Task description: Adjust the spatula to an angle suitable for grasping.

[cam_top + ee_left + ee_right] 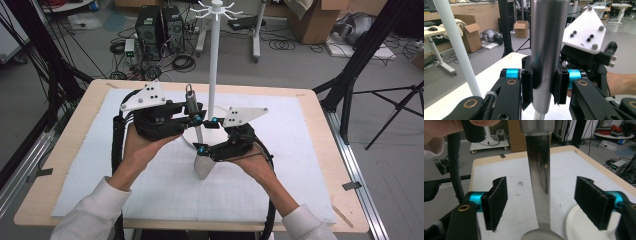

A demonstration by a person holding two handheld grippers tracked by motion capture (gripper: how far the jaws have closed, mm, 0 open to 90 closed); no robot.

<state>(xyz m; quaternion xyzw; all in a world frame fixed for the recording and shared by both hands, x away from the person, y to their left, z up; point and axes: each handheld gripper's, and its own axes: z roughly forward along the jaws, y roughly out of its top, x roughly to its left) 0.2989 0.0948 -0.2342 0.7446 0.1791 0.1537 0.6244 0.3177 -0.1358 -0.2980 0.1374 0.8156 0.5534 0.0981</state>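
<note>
While the wooden counter (320,165) with its white gridded mat (150,185) carries the whole scene, the tall white hanging stand (214,60), a slim pole on a round white base with hooks radiating from its top, rises behind the hands at the centre of the mat. Held upright just in front of that base is the steel spatula-like utensil (198,140): a thick cylindrical handle with a hanging loop at its top, a narrow flat neck, and a broad blade whose tip points down toward the mat; whether the tip touches cannot be told.

The left tongs (544,86) are clamped on the cylindrical handle, both black pads pressed against the metal. The right tongs (546,202) stand wide apart on either side of the flat neck, their pads (496,200) clear of it, so they hold nothing.

Judged from this arrangement, the utensil hangs from one grip alone on smooth round steel. It could pivot or slide down between the left pads, and the blade could strike the stand's base and rock the pole. Raising the small loop to a hook also leaves room for a miss and a drop.

No container stands on the counter; open cardboard boxes (320,20) sit on the floor beyond, their contents indistinct.
</note>
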